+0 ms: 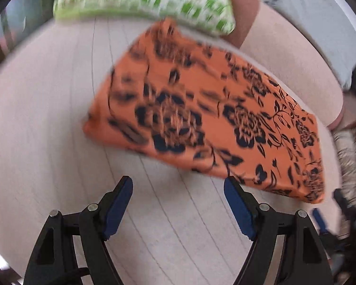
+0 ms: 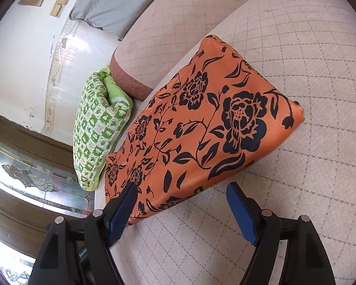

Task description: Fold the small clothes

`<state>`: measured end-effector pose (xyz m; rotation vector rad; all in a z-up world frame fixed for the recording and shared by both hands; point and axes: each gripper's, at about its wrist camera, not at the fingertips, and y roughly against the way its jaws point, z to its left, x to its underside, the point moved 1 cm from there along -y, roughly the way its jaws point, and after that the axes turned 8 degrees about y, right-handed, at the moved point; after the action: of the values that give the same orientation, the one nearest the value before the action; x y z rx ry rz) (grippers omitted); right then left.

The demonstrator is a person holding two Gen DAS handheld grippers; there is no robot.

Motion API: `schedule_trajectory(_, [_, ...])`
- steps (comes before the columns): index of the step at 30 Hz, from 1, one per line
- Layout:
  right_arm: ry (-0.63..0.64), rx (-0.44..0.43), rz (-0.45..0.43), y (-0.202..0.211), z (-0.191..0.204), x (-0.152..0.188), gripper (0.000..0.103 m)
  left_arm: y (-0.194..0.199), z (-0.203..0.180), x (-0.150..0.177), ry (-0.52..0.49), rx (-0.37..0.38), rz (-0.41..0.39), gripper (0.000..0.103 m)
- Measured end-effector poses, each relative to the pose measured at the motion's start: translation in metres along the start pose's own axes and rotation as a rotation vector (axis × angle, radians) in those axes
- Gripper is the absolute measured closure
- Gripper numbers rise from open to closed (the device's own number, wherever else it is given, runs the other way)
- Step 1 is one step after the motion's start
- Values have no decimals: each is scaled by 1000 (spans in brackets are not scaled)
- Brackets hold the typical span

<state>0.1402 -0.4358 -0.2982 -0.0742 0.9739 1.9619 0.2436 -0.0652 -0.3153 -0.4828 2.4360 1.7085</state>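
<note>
Fingers [image 2: 242, 216] of both grippers spread, beside folded orange cloth [image 2: 201, 123].

Left gripper [image 1: 178, 185] and right gripper [image 2: 181, 191] gape wide.

Both tools look alike: the left gripper [image 1: 178, 185] and the right gripper [image 2: 181, 191] each have two glossy black plastic fingers with triangular cut-outs, silver round pins at the joints, and ribbed blue pads [image 2: 241, 213] on the inner faces. White lettering marks the right one's base.
</note>
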Motion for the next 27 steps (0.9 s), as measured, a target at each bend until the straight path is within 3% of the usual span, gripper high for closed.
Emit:
schedule_trajectory(2, [-8,-1,5,-3,-1,0,23,-9,7,1,51,26,61,23])
schedule_trajectory(4, [-17,-9,11,-6,-2,0,23,-10,12,0,78,25,58,23])
schedule_trajectory(9, [30,5,-38,-1,9,1,23,14,-5,1,-35,-130,-148,23])
schedule_trajectory(13, [257,87,-147,11,42,2,23,15,-8,-6,-98,-228,-225,23])
schedule_trajectory(16, [267,137,-180,8,32,-9,23,6,5,-22,-88,-340,-267,23])
schedule_trajectory(18, [232,138,-175,0,15,-20,23,1,14,-32,-88,-389,-282,23])
schedule_trajectory(21, [150,179,-87,-27,-28,-33,26,-10,19,-41,-129,-418,-284,23])
schedule_trajectory(22, [129,144,-68,-35,-42,-34,26,-16,18,-43,-150,-432,-274,23])
schedule_trajectory(27, [134,170,-62,-32,-29,-36,25,-12,7,-44,-197,-459,-283,23])
